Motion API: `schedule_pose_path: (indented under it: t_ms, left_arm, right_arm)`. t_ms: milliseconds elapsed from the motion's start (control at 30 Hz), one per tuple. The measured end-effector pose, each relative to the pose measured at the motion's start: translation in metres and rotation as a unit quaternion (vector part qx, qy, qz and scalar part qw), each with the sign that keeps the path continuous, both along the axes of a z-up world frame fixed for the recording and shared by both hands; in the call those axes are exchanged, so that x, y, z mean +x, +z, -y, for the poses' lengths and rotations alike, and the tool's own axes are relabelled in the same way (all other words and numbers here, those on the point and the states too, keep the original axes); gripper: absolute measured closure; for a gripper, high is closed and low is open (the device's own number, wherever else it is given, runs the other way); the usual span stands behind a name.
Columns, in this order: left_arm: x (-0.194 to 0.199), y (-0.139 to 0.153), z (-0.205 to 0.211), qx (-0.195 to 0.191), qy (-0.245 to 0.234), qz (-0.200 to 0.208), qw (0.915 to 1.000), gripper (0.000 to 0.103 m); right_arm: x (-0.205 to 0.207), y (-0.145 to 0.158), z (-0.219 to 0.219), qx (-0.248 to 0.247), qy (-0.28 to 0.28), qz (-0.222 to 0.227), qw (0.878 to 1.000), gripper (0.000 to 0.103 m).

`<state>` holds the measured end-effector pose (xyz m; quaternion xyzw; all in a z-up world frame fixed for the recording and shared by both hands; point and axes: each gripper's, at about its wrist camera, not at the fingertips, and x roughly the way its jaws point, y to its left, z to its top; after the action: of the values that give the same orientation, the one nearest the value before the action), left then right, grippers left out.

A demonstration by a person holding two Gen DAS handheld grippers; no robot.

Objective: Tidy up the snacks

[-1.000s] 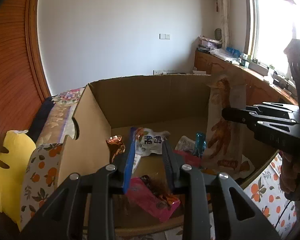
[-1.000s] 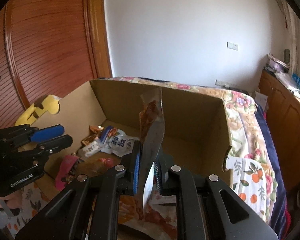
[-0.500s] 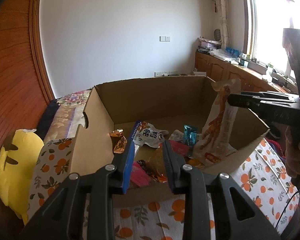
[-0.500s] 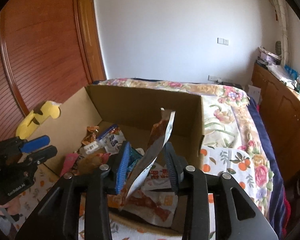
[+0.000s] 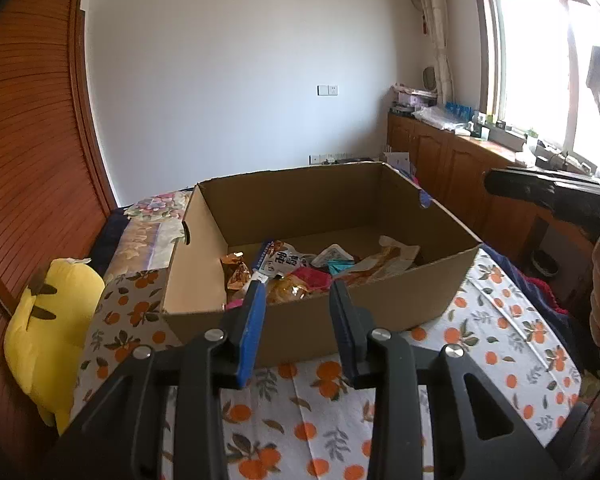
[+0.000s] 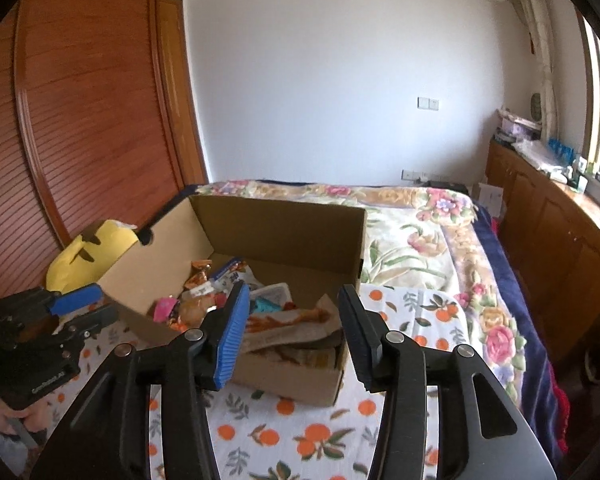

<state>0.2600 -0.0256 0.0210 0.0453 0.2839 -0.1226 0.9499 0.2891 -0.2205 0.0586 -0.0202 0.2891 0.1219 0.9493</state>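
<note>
Left wrist view: bed point(image 5: 479, 344) with an orange-print cloth fills the lower half; yellow cushion point(image 5: 48, 336) at 9 o'clock.
Box: open cardboard box point(image 5: 379, 296) on the bed, centre of both views, its near wall just past the tong tips.
Snacks: packets point(image 5: 300, 268) heaped on the box floor; a large tan bag point(image 6: 292, 320) lies flat at the box's 5 o'clock corner in the right wrist view, a white pouch point(image 5: 278, 258) and orange wrappers point(image 5: 236, 270) toward 9 o'clock.
Left tongs: left tongs point(image 5: 298, 312) slightly parted and opening, nothing between them, outside the box.
Right tongs: right tongs point(image 6: 294, 320) spread and widening, empty, above the tan bag, not touching it.
Progress: judged mostly done, since every snack in view is inside the box and none lies on the cloth.
Left to do: perhaps tidying the heap; anything outside these views cannot be told.
</note>
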Motion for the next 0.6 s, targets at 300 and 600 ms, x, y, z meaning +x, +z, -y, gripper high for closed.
schedule_pose_path:
  t_ms: [300, 600]
  left_arm:
    - [-0.048, 0.010, -0.001, 0.002, 0.011, 0.014, 0.9998, 0.066]
    - [-0.097, 0.012, -0.005, 0.008, 0.020, 0.023, 0.9995, 0.063]
  right_arm:
    - [-0.064, -0.003, -0.003, 0.007, -0.001, 0.009, 1.000, 0.053]
    - [-0.117, -0.012, -0.010, 0.009, -0.006, 0.016, 1.000, 0.050]
